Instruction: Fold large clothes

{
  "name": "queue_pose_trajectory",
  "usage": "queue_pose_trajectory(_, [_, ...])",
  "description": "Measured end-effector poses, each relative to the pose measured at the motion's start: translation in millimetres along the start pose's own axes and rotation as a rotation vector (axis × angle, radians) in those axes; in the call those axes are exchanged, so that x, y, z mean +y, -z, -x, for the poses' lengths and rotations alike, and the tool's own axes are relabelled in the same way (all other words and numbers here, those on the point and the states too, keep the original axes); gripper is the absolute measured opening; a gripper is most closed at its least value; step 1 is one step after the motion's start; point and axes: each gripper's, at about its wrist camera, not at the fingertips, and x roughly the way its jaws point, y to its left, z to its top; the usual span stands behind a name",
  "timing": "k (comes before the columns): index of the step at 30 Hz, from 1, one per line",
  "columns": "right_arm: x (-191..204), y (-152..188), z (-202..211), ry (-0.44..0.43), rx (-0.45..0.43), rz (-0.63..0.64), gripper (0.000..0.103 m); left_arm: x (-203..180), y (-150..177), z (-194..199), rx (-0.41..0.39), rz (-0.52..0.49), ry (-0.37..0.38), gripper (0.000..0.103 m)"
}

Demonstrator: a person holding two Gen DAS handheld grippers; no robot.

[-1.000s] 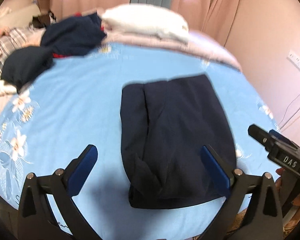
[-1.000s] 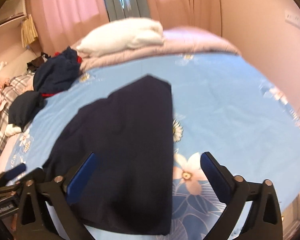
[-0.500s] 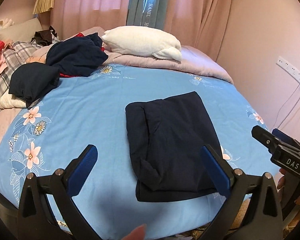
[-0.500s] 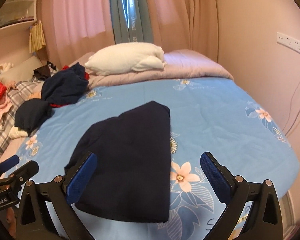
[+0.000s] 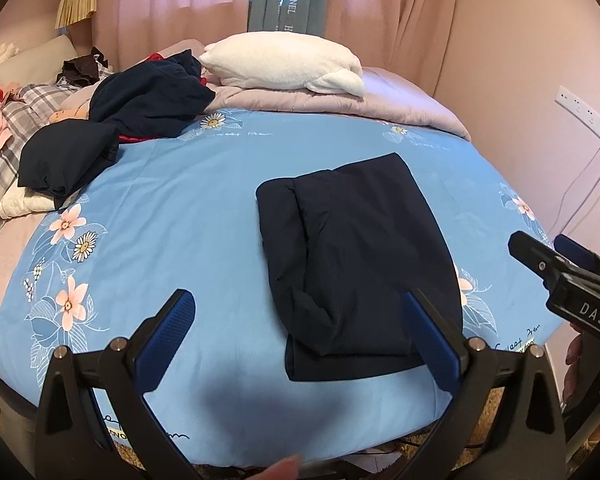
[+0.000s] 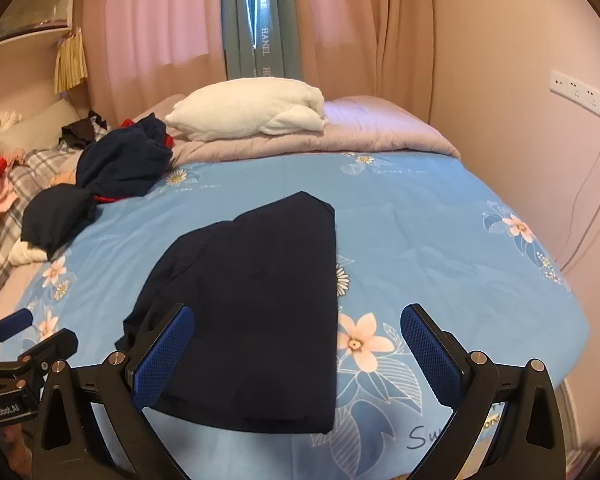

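Your left claw (image 5: 300, 344) is wide open and holds nothing; your right claw (image 6: 296, 360) is also wide open and empty. Both hang above the near edge of the bed (image 5: 188, 208). The folded dark navy garment (image 5: 356, 264) lies flat on the blue flowered sheet, near that edge. A pile of dark clothes (image 5: 140, 96) lies far to the left, beside the white pillow (image 5: 284, 64).
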Motion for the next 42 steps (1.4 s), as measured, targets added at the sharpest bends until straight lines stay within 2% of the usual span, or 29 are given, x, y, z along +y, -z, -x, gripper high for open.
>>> queue_pose_trajectory(42, [12.4,6.4,1.6,0.020,0.011,0.023,0.102,-10.7,5.1,-8.9,0.042,-0.035,0.022,0.103])
